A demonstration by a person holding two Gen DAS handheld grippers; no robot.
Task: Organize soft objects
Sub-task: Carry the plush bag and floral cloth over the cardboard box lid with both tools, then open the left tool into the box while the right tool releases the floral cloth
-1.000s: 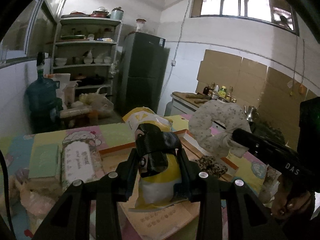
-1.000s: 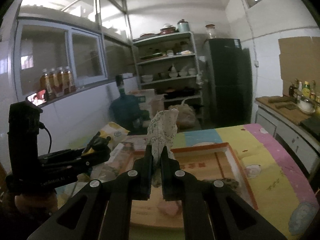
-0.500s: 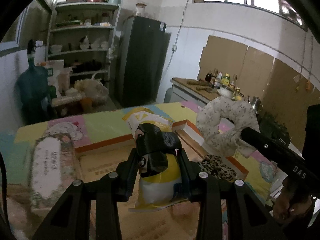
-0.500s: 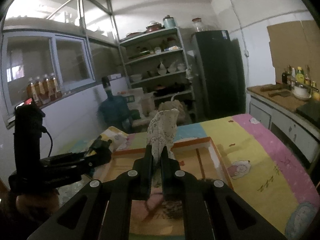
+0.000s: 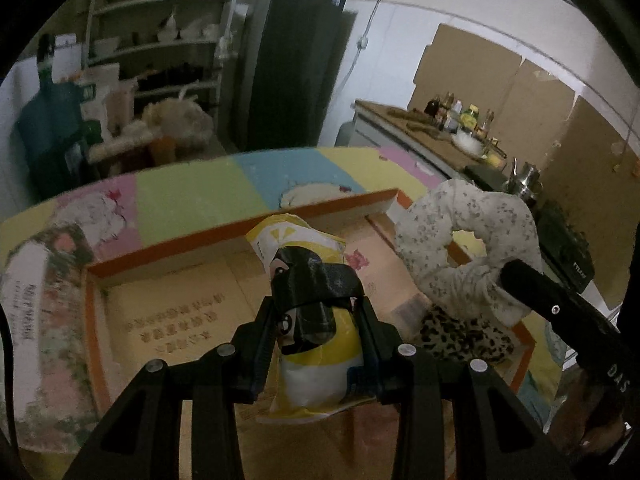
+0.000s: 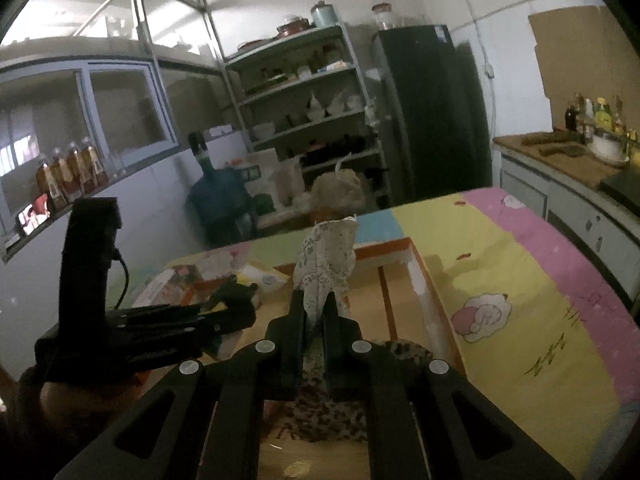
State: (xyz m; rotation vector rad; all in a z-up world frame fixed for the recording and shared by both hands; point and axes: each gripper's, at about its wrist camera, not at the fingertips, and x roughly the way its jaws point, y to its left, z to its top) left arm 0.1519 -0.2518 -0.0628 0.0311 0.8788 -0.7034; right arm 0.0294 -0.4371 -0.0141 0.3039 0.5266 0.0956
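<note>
Both soft things have come lower and nearer the shallow cardboard tray (image 5: pixel 192 276) than a second ago, when they hung higher against the shelves and fridge. From the left wrist, the left hand-held gripper (image 5: pixel 320 320) is pinching a yellow-and-white snack packet (image 5: pixel 320 356), its pads pressed on the packet's flanks, with a black band crossing the packet at the fingertips; the packet hangs over the middle of the tray. At about three o'clock from it, the right hand-held gripper (image 6: pixel 316 316) has its jaws pressed nearly together on a fold of a white floral fabric ring, a scrunchie (image 5: pixel 460 240) by its look, which stands up from the pads over the tray's right part. Below the scrunchie a leopard-print soft item (image 5: pixel 464 336) already lies inside the tray, at the near right corner. The step in hand looks like lowering both items into the tray; next, each needs to reach the tray floor before the jaws let go, the scrunchie landing beside or on the leopard piece, the packet on the bare cardboard at nine o'clock of it. The tray sits on a tabletop with a pastel cartoon-print cover (image 6: pixel 520 280). Beyond, at twelve o'clock, stand a dark fridge (image 5: pixel 296 64) and open metal shelves (image 6: pixel 304 92) of crockery.
</note>
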